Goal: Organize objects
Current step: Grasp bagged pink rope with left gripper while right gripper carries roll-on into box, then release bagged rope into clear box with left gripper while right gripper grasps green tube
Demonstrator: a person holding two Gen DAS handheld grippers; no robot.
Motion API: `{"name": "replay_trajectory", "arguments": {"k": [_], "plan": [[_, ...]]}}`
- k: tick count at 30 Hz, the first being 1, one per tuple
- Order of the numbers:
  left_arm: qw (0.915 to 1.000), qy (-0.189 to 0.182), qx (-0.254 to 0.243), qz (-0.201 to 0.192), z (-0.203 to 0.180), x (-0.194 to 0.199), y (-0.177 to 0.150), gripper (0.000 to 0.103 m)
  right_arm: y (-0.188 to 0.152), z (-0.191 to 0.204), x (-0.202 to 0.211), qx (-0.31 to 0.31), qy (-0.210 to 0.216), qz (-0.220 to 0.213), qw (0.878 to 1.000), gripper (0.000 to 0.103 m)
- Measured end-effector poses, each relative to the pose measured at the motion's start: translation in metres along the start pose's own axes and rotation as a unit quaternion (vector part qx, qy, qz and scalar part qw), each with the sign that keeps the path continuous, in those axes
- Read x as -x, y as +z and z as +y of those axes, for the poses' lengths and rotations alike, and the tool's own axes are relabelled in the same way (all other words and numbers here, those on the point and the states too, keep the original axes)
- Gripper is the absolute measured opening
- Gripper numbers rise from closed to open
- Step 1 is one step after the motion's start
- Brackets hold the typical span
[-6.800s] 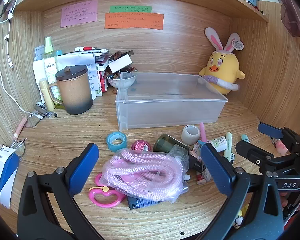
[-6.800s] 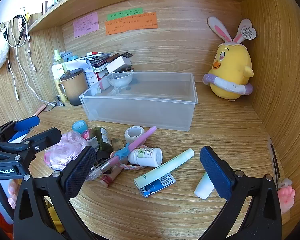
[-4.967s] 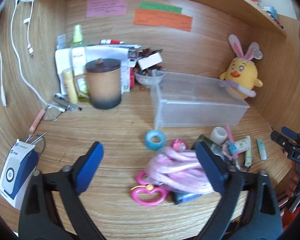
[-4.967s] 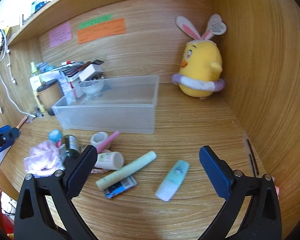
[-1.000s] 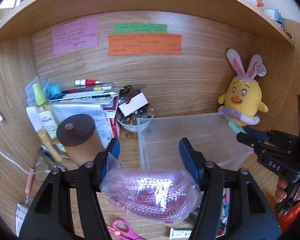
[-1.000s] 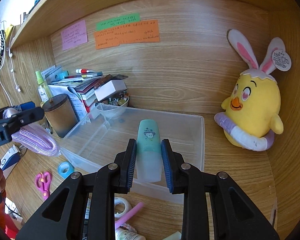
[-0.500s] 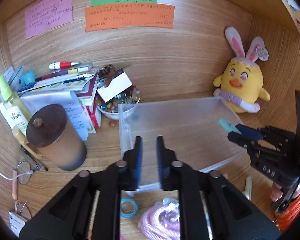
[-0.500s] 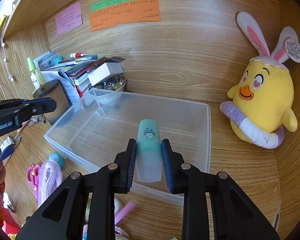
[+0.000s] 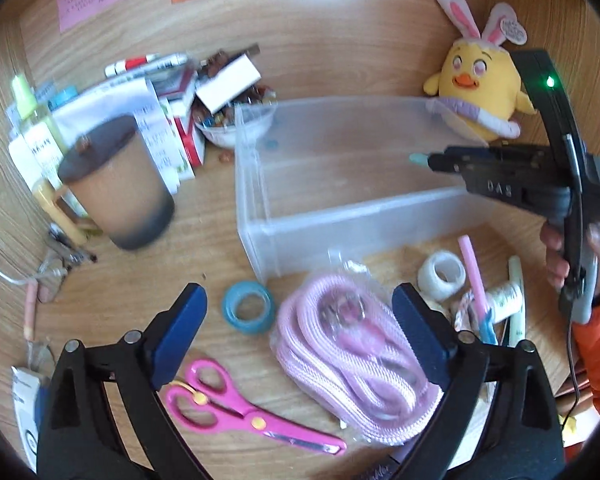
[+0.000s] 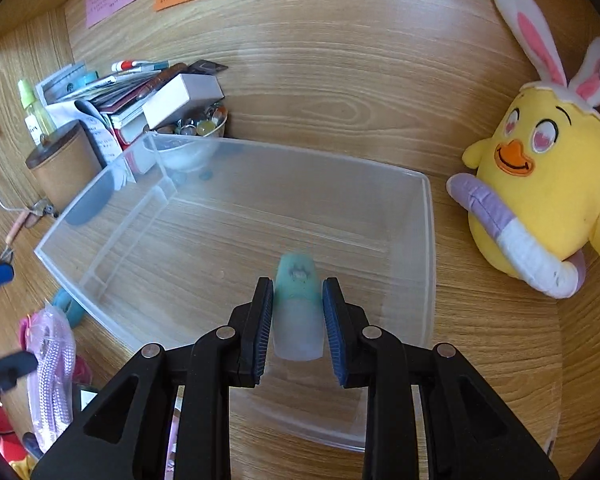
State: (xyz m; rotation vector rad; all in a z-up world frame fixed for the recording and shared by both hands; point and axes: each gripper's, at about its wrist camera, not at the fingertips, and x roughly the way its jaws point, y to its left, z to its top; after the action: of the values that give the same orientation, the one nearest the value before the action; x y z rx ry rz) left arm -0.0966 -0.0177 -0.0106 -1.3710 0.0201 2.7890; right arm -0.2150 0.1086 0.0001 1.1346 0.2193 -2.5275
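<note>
1. Right gripper is clamped on a small teal-and-white tube, held over the inside of the clear plastic bin, near its front right part
2. Left gripper is seen with jaws opening wide; nothing is pressed between the blue pads, though the bagged pink rope lies on the desk partly between them, against the right pad
3. Blue tape ring is seen just left of the rope, close to the bin's front corner; pink scissors lie nearer the camera, below the tape
4. White tape roll, a pink pen and other small tubes are piled right of the rope, in front of the bin
5. Bin interior is seen bare apart from the tube held above it
6. Brown lidded mug stands left of the bin; the yellow chick plush sits at its right, against the back wall
7. A hand with an orange sleeve is seen on the right gripper's handle
</note>
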Motion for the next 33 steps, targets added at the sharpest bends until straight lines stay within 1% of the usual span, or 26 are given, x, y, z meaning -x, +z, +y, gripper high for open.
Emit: {"name": "replay_trajectory", "arguments": {"k": [3, 7, 9, 13, 15, 16, 18, 19, 20, 22, 23, 24, 26, 31, 33], "plan": [[0.9991, -0.023, 0.025, 0.026, 0.002, -0.01, -0.008, 0.097, 0.002, 0.003, -0.003, 0.009, 0.0, 0.005, 1.0, 0.023], [0.9953, -0.049, 0.061, 0.056, 0.007, -0.023, -0.016, 0.098, 0.004, 0.007, -0.004, 0.015, 0.0, 0.006, 1.0, 0.023], [0.9926, -0.061, 0.085, 0.063, 0.013, -0.026, -0.02, 0.1, 0.003, 0.009, -0.002, 0.016, 0.002, 0.007, 1.0, 0.023], [0.9877, -0.081, 0.113, 0.072, 0.022, -0.028, -0.027, 0.1, 0.001, 0.009, 0.007, 0.014, 0.009, 0.002, 1.0, 0.025], [0.9863, -0.087, 0.12, 0.071, 0.022, -0.028, -0.029, 0.1, -0.001, 0.008, 0.015, 0.011, 0.011, -0.005, 1.0, 0.032], [0.9871, -0.087, 0.116, 0.068, 0.021, -0.027, -0.029, 0.1, -0.002, 0.007, 0.019, 0.009, 0.013, -0.01, 1.0, 0.034], [0.9908, -0.078, 0.097, 0.053, 0.018, -0.024, -0.031, 0.099, -0.006, 0.006, 0.03, 0.005, 0.019, -0.021, 1.0, 0.042], [0.9926, -0.073, 0.086, 0.045, 0.016, -0.023, -0.032, 0.096, -0.008, 0.005, 0.035, 0.002, 0.021, -0.027, 0.999, 0.044], [0.9932, -0.076, 0.076, 0.044, 0.014, -0.023, -0.033, 0.093, -0.01, 0.005, 0.04, 0.001, 0.023, -0.031, 0.999, 0.046], [0.9914, -0.097, 0.065, 0.06, 0.01, -0.029, -0.034, 0.068, -0.015, 0.005, 0.051, 0.003, 0.022, -0.04, 0.999, 0.048], [0.9905, -0.103, 0.06, 0.068, 0.009, -0.032, -0.035, 0.066, -0.019, 0.006, 0.057, 0.005, 0.022, -0.045, 0.999, 0.049], [0.9928, -0.092, 0.05, 0.058, 0.006, -0.03, -0.035, 0.066, -0.022, 0.006, 0.063, 0.007, 0.02, -0.049, 0.999, 0.051], [0.995, -0.076, 0.035, 0.054, 0.002, -0.029, -0.036, 0.065, -0.03, 0.008, 0.074, 0.016, 0.015, -0.057, 0.998, 0.052], [0.9973, -0.056, 0.03, 0.035, 0.002, -0.021, -0.035, 0.054, -0.054, 0.007, 0.09, 0.011, 0.018, -0.061, 0.998, 0.053], [0.9984, -0.043, 0.026, 0.026, 0.002, -0.016, -0.035, 0.053, -0.063, 0.004, 0.093, 0.005, 0.013, -0.061, 0.998, 0.053]]}}
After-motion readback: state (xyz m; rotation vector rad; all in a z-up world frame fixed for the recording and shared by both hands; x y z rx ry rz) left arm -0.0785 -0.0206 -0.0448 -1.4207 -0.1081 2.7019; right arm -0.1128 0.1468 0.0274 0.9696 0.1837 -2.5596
